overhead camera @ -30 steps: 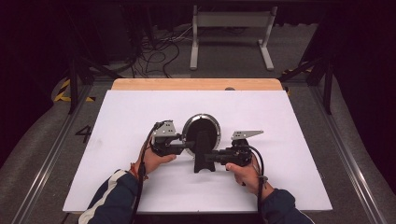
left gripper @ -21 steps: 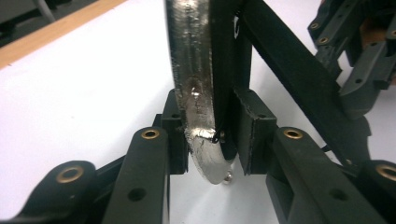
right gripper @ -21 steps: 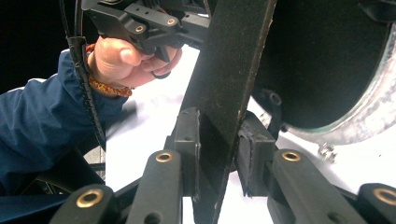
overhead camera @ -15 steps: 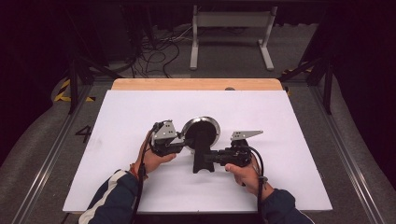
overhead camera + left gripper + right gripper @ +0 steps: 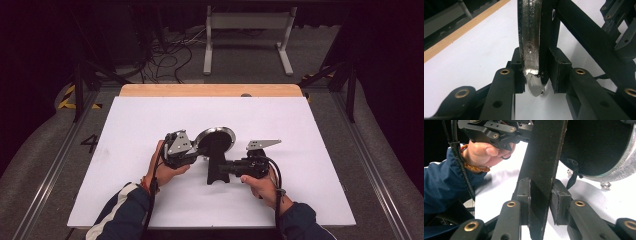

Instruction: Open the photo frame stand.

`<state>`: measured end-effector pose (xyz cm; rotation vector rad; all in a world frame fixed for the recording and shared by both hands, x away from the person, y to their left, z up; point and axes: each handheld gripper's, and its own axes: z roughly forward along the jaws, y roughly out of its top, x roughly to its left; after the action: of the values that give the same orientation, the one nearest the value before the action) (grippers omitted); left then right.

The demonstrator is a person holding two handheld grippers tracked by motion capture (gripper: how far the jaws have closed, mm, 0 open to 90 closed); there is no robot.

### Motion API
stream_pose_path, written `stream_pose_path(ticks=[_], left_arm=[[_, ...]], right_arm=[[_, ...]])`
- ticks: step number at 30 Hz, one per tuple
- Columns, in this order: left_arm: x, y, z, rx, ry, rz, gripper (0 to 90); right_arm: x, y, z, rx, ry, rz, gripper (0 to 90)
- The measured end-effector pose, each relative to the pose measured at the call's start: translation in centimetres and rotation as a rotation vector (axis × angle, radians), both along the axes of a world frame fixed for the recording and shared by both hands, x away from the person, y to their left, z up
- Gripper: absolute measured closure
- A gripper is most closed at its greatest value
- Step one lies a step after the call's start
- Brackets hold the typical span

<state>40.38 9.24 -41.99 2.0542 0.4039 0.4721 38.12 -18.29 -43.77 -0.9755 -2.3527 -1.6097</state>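
A round black disc with a silver rim (image 5: 226,132) on a flat black stand (image 5: 217,170) is held over the white table sheet (image 5: 125,150). My left gripper (image 5: 200,150) comes in from the left and is shut on the disc's edge. In the left gripper view the silver rim (image 5: 530,37) sits between the pads (image 5: 517,65). From the right, my right gripper (image 5: 223,169) is shut on the stand. The right gripper view shows the stand's black bar (image 5: 544,170) clamped between that gripper's pads (image 5: 560,195), with the disc (image 5: 599,147) above it.
A wooden strip (image 5: 210,90) runs along the table's far edge. Beyond it on the dark floor are cables (image 5: 165,55) and a white metal frame (image 5: 247,35). A small metal ring (image 5: 605,185) hangs below the disc. White sheet lies all around the hands.
The disc now looks a little flatter, tilted slightly more than a second ago. Both hands keep their places and their grips.
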Motion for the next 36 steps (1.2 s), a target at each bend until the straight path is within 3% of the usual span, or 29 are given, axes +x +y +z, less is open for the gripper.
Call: stream_pose_path(ticks=[3,12,22,31,36], left_arm=[[-0.1,0.0,0.0,-0.001,0.000,-0.001,69.8],[-0.5,-0.4,-0.1,0.024,-0.054,0.018,70.0],[-0.3,-0.1,-0.6,-0.021,-0.016,0.013,70.4],[-0.1,-0.5,-1.8,0.022,0.012,0.007,70.1],[0.3,-0.7,-3.3,0.105,0.038,0.014,71.7]], right_arm=[[0.0,0.0,0.0,-0.010,-0.005,-0.002,72.5],[0.1,-0.2,-0.1,-0.032,-0.016,-0.013,72.1],[0.1,0.0,-0.1,-0.055,-0.031,-0.020,72.6],[0.0,0.0,-0.2,-0.069,-0.030,-0.009,73.6],[-0.1,0.0,-0.1,-0.071,-0.032,-0.006,73.7]])
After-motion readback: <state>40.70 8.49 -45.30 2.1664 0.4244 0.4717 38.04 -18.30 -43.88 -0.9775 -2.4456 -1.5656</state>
